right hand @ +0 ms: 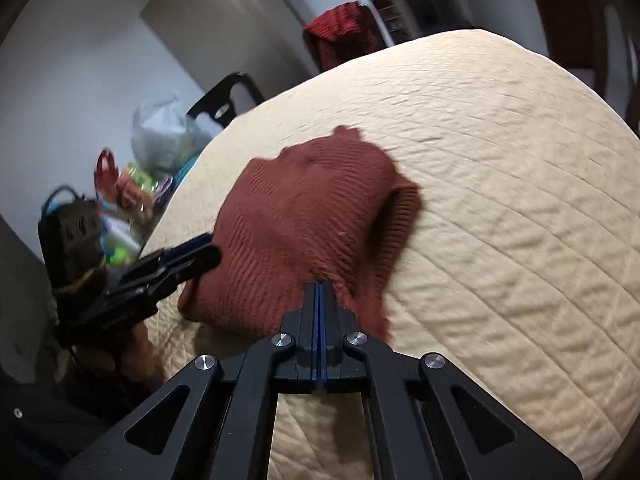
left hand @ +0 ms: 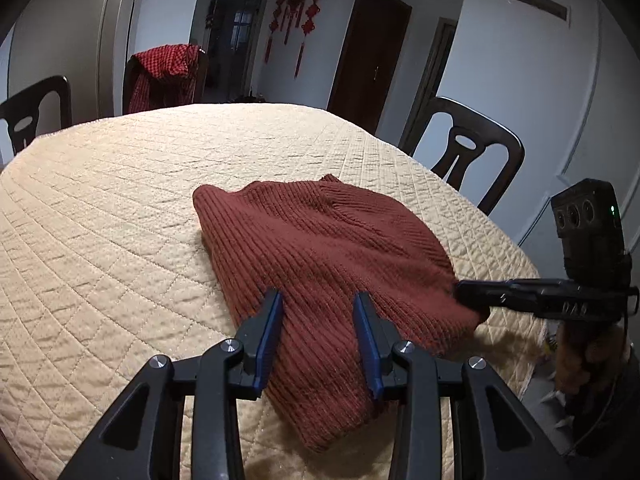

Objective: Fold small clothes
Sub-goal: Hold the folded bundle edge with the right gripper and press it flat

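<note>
1. A rust-red ribbed knit garment (left hand: 320,264) lies folded in a rounded heap on the bench, which is covered by a cream quilted cloth (left hand: 120,200).
2. The left gripper (left hand: 318,304) hangs over the garment's near edge; its blue-padded jaws stand apart with the knit beneath them, not pinched.
3. The right gripper (right hand: 319,286) has its jaws pressed together at the garment's near hem; whether a fold of knit is caught between them is unclear.
4. Dark wooden chairs (left hand: 468,152) stand around the bench.
</note>
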Demonstrator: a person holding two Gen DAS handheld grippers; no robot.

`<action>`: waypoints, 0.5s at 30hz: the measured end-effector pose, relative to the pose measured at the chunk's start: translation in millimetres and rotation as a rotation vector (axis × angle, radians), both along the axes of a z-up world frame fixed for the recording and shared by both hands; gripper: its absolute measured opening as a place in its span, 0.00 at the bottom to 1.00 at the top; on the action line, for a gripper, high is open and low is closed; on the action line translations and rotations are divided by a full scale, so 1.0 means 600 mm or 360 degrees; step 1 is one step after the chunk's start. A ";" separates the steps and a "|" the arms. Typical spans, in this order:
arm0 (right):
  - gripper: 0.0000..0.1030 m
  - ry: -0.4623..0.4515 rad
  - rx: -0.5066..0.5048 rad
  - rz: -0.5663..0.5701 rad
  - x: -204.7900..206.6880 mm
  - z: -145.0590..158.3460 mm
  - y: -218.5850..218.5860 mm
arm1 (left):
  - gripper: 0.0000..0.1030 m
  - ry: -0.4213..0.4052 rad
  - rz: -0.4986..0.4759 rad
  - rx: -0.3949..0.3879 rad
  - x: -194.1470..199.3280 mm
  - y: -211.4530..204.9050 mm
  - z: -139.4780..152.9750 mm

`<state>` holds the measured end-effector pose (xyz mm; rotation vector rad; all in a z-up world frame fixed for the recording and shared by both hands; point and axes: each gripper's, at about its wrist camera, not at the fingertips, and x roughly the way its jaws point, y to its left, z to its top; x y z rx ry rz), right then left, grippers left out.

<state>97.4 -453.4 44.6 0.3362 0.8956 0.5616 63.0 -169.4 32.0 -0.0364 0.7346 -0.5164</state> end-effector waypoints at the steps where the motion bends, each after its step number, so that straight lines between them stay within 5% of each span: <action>1: 0.00 -0.0002 -0.0015 -0.0019 -0.002 0.001 -0.004 | 0.38 0.0001 -0.0001 0.0008 0.000 0.000 0.002; 9: 0.01 -0.0189 -0.0105 -0.0063 0.029 0.060 0.034 | 0.38 -0.0059 0.0058 0.0004 0.039 0.004 0.037; 15: 0.00 -0.0099 -0.0207 -0.0111 0.088 0.008 0.047 | 0.38 0.0012 0.0104 0.0097 0.064 -0.014 -0.005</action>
